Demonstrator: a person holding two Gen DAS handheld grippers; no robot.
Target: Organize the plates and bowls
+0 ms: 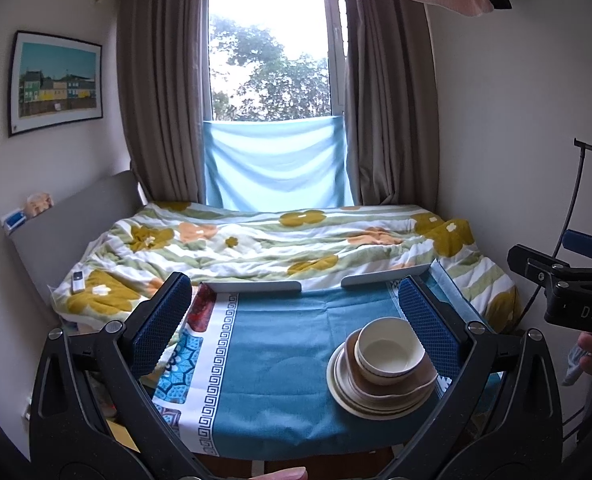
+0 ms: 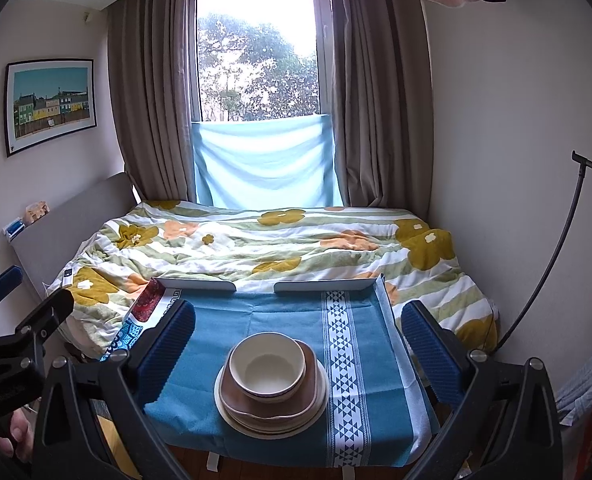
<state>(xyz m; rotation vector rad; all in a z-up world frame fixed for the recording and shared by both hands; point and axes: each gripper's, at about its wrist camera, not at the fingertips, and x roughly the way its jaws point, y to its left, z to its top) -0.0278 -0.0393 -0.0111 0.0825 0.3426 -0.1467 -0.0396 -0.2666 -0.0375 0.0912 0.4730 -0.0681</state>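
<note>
Right now a cream bowl (image 2: 268, 374) sits atop stacked plates (image 2: 272, 412) on the blue-clothed table (image 2: 200, 412); left gripper (image 1: 296, 328) and right gripper (image 2: 299, 352) both hover spread wide, holding nothing

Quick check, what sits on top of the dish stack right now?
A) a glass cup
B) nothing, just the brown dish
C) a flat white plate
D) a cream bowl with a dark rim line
D: the cream bowl with a dark rim line sits uppermost, nested in the brown squarish dish above the pale round plates.
</note>
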